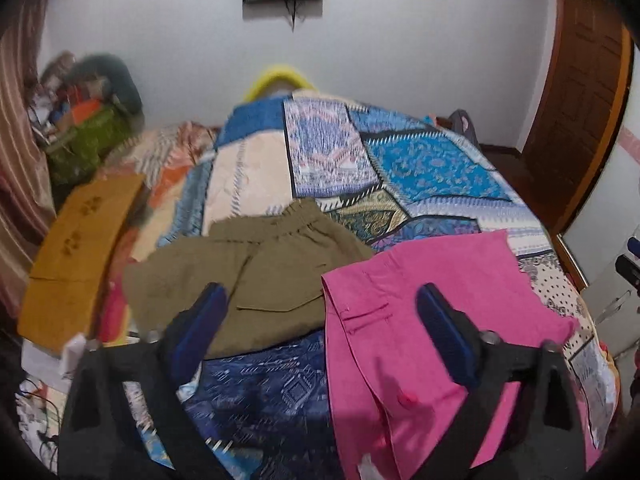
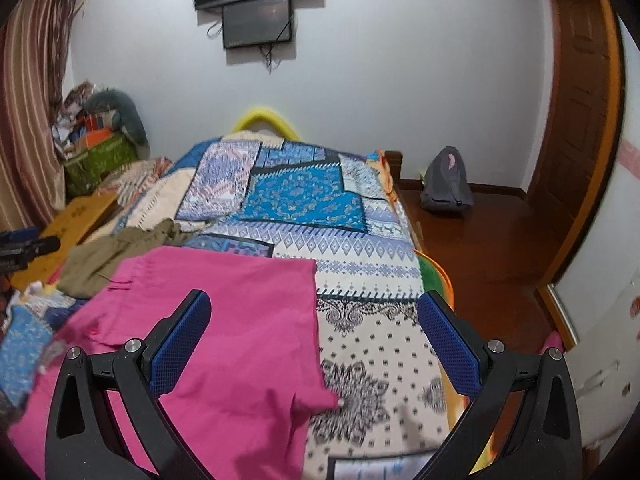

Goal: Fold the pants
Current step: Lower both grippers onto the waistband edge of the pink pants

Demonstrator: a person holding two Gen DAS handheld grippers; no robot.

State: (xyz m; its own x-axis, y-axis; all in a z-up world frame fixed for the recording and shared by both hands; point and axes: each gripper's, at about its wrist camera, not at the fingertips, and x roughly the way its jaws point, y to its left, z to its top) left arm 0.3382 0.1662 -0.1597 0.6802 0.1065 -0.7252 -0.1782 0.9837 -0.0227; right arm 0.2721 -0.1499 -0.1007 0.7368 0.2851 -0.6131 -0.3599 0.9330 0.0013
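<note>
The pink pants lie spread flat on the bed near its front edge, waistband toward the left, belt loops and a button showing, cloth mostly smooth with a soft crease. Olive shorts lie just beside them, toward the bed's left edge. The left tool and the right tool both hover above the pants, fingers wide apart, holding nothing.

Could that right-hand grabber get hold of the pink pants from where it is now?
Probably yes. The right gripper hangs over the bed with its jaws wide open and empty, and the pink pants lie flat right below and ahead of it. Nothing sits on top of them; their right edge is exposed on the bedspread.
</note>
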